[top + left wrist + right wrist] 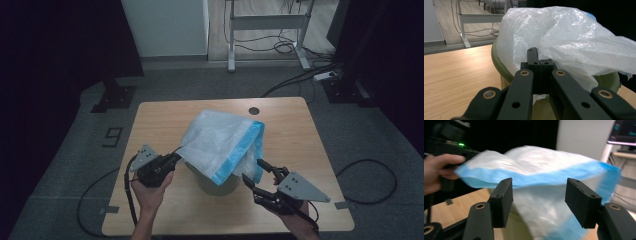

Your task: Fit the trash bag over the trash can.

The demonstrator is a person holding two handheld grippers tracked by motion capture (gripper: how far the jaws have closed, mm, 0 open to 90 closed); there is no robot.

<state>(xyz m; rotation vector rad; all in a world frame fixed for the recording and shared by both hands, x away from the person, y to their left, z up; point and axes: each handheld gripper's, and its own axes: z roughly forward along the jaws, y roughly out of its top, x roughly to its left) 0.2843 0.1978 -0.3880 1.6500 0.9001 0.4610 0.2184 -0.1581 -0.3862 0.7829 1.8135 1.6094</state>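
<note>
Left hand-held gripper (172,159) pinches plastic bag (220,142); right hand-held gripper (253,175) spread just beside it.

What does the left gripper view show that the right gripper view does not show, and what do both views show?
Left gripper view alone: the left gripper, jaws shut on the white plastic bag, and the green bin's rim under it.

Right gripper view alone: the right gripper, jaws open with the bag's blue edge just beyond them, and the hand holding the other gripper.

Both: the bag and the wooden table.
</note>
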